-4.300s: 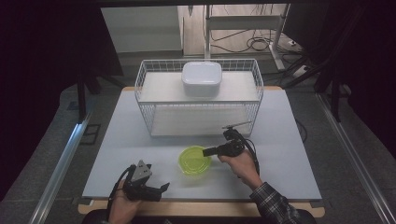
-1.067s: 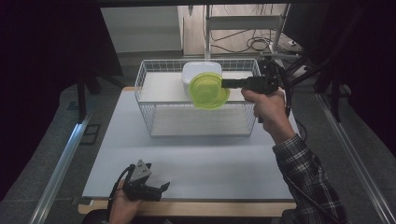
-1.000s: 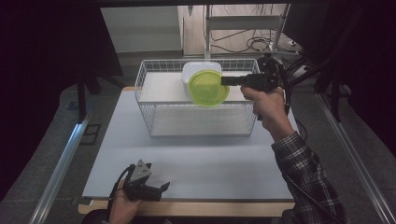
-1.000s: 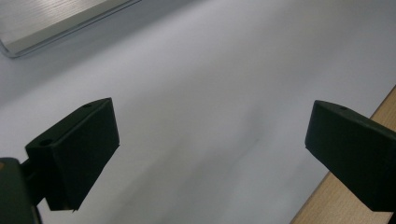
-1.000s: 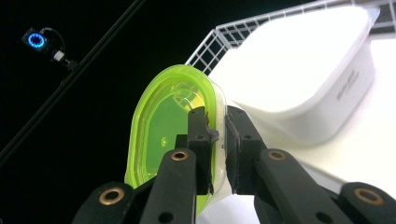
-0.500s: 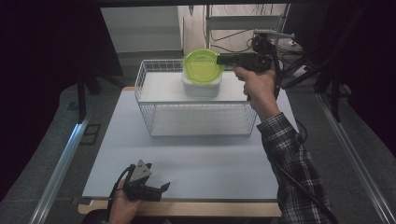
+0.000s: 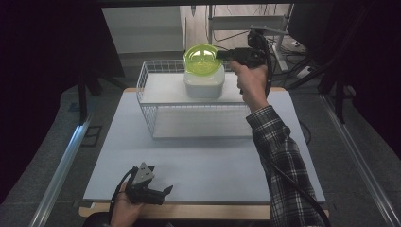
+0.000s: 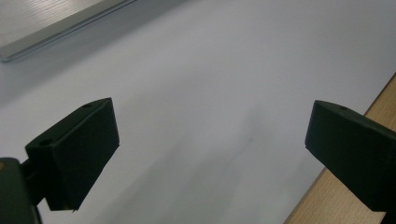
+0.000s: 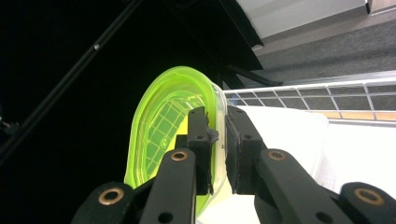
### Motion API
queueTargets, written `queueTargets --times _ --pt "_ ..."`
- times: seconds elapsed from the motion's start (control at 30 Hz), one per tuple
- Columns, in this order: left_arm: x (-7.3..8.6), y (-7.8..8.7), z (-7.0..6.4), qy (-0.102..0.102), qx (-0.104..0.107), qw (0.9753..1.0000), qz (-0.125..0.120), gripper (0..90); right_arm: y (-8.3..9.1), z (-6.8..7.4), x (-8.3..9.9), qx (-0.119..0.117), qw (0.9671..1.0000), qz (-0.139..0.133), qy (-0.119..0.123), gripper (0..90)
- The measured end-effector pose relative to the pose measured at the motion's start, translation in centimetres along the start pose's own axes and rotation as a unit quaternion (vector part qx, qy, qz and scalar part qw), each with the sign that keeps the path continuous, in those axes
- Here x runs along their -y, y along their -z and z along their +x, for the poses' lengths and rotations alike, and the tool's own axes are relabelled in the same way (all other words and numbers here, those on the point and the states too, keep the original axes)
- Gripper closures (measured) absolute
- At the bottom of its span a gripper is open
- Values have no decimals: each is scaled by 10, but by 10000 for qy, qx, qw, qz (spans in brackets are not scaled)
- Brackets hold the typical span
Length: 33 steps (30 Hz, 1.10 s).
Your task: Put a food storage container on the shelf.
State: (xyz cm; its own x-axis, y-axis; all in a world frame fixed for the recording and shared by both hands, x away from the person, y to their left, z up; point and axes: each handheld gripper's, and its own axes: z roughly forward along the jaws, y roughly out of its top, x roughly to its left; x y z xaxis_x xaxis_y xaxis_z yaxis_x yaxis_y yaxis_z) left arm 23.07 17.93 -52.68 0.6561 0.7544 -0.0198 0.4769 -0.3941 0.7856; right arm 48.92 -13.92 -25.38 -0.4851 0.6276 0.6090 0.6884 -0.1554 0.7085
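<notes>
High view: the right gripper sits at upper centre of the frame, its jaw tips hidden behind the rim of the green bowl it pinches. The bowl is tilted on edge, its hollow facing the camera, just above the white box, which stands in the wire basket at the far side of the table. Whether bowl and box touch is hard to tell. The box's contents cannot be seen. The left gripper rests at lower left on the table's near edge, jaws spread, holding nothing; the hand under it is cut off by the frame

Left gripper view: two black jaws stand wide apart over the bare table, a wooden edge at lower right

Right gripper view: the jaws are clamped on the bowl's rim at centre, one inside, one outside. The box and basket wire lie to the right; the left half of the frame is dark
</notes>
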Motion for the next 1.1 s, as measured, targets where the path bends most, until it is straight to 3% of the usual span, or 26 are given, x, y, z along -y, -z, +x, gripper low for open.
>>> queueTargets --times 0.1,0.27,0.6,0.8,0.9,1.1 --pt "0 0 0 -8 11 10000 14 25 -2 -2 0 19 10000 -38 -56 802" --pt "0 -1 -1 -29 25 10000 28 25 -4 -2 -1 307 9995 -42 56 763" --pt "0 -2 -1 -36 38 10000 47 25 -7 -7 0 376 9993 -65 60 674" --pt "0 -2 -2 -50 41 10000 69 25 -8 -8 0 271 9995 -130 7 523" --pt "0 -2 -2 -48 43 10000 70 25 -6 -9 -1 198 9995 -170 153 414" --pt "0 -3 -2 -75 47 9999 93 25 0 -8 1 112 9990 -172 389 317"
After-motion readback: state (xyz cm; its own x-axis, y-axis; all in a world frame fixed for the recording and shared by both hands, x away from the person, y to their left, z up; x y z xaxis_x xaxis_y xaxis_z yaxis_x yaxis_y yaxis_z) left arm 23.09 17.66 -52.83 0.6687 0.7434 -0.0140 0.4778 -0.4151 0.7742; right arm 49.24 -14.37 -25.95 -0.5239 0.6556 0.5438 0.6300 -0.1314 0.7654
